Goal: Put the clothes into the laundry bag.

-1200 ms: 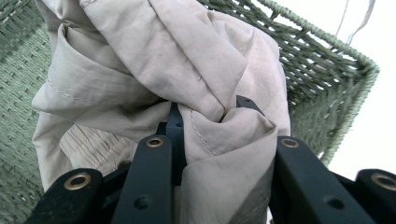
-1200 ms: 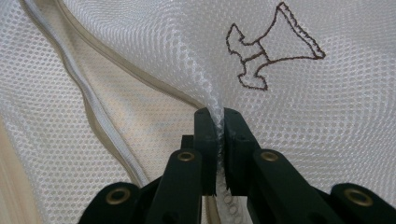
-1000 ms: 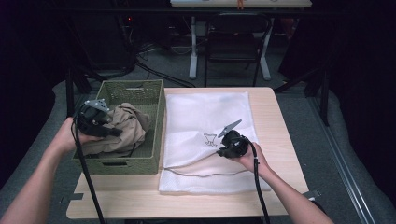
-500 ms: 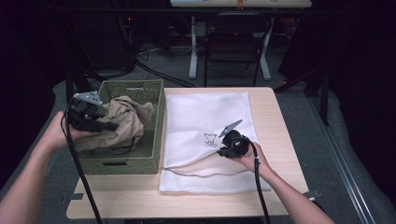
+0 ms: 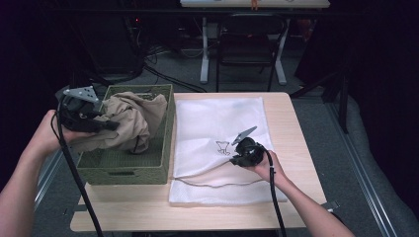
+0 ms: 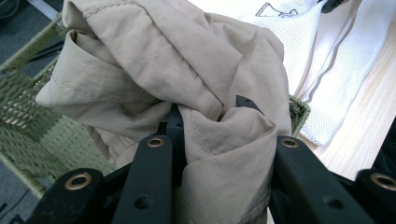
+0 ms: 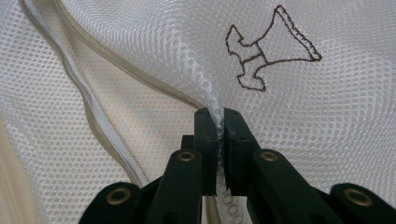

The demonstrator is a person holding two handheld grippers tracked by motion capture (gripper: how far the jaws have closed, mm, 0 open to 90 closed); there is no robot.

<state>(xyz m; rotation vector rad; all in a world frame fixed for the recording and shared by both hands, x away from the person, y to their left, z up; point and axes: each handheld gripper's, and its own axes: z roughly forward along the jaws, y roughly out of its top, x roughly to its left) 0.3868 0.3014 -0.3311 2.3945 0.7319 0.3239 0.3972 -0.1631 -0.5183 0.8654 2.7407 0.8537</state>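
Note:
A crumpled beige garment (image 5: 129, 121) hangs partly out of the green woven basket (image 5: 123, 167), lifted at its left end. My left gripper (image 5: 109, 126) is shut on a thick fold of that beige garment (image 6: 187, 74); the cloth bulges between the jaws. A white mesh laundry bag (image 5: 217, 123) with a small brown embroidered mark (image 7: 266, 51) lies flat on the table. My right gripper (image 5: 236, 159) is shut on a pinched ridge of the mesh bag (image 7: 299, 116), beside its zipper (image 7: 93, 107), holding the top layer up.
The basket stands on the left part of the wooden table (image 5: 291, 123), against the bag's left edge. Bare wood runs along the table's front and right side. A chair (image 5: 247, 44) and cables sit on the floor beyond.
My left gripper has risen with the beige garment, pulling more cloth up above the basket rim. The right gripper has held still on the mesh bag.

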